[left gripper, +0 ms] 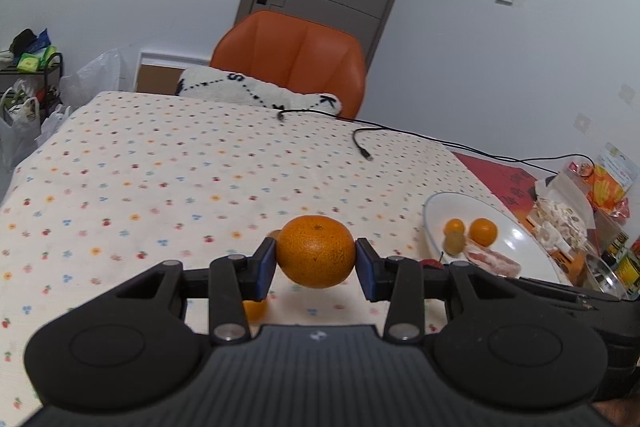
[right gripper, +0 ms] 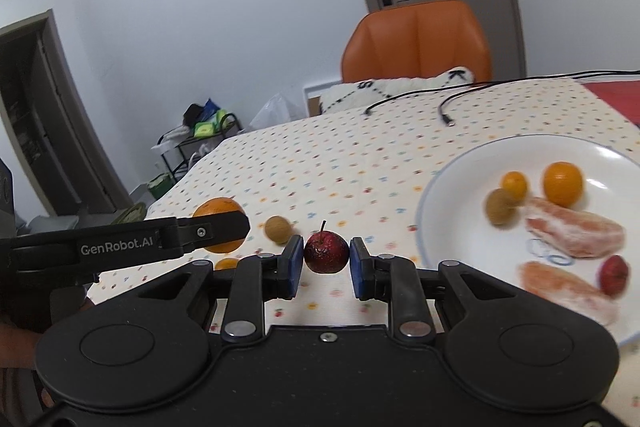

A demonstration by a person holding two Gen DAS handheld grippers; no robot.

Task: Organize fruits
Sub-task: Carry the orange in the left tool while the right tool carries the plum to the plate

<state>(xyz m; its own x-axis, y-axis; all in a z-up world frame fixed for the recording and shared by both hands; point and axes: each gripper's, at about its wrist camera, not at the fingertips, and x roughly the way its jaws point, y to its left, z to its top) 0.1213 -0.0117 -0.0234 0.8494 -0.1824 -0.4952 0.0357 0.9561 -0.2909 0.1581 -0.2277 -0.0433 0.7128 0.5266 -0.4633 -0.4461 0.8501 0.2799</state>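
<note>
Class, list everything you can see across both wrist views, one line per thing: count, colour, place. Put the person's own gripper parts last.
large orange: 1, orange, between the left gripper's pads, above the cloth
small red apple-like fruit: 1, dark red, between the right gripper's pads
plate: 1, white, on the table, right side
small oranges: 2, orange, on the plate
brown round fruit: 1, on the plate
peeled citrus segments: 2, pink, on the plate
red fruit: 1, on the plate
brown round fruit on the cloth: 1
tablecloth: 1, cream, spotted
chair: 1, orange, behind the table
cables: black, far table edge
left gripper: black, blue pads
right gripper: black, blue pads
</note>
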